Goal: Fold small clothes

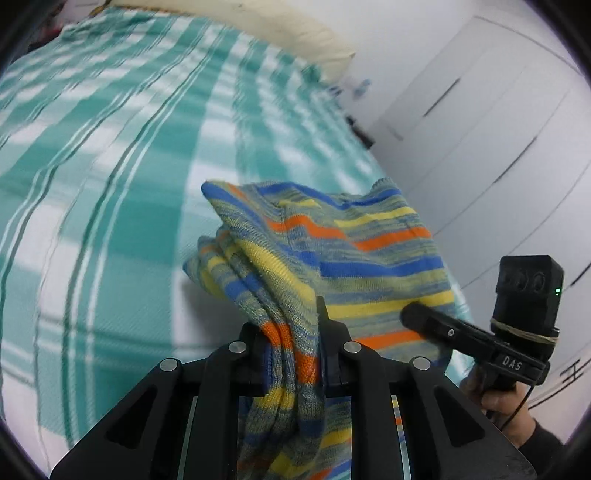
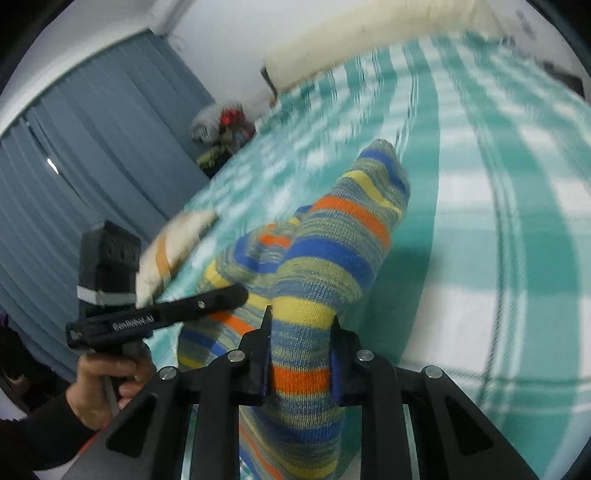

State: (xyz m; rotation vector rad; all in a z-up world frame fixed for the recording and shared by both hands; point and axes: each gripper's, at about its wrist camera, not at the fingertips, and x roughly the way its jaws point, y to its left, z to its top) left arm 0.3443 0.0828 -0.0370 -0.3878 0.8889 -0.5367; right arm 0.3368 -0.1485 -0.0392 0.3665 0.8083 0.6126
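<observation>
A small knitted garment (image 1: 332,254) with blue, yellow, orange and grey-green stripes hangs in the air above the bed, stretched between both grippers. My left gripper (image 1: 295,339) is shut on a bunched edge of it. My right gripper (image 2: 301,350) is shut on another part of the striped garment (image 2: 325,251). The right gripper also shows in the left wrist view (image 1: 413,315), at the garment's right side. The left gripper shows in the right wrist view (image 2: 236,295), at its left side.
The bed has a teal and white checked cover (image 1: 110,166). A cream pillow (image 1: 303,33) lies at its head. White wardrobe doors (image 1: 480,129) stand to the right. A cream folded cloth (image 2: 173,243) lies on the bed; a clothes pile (image 2: 221,129) and grey curtains (image 2: 74,166) are left.
</observation>
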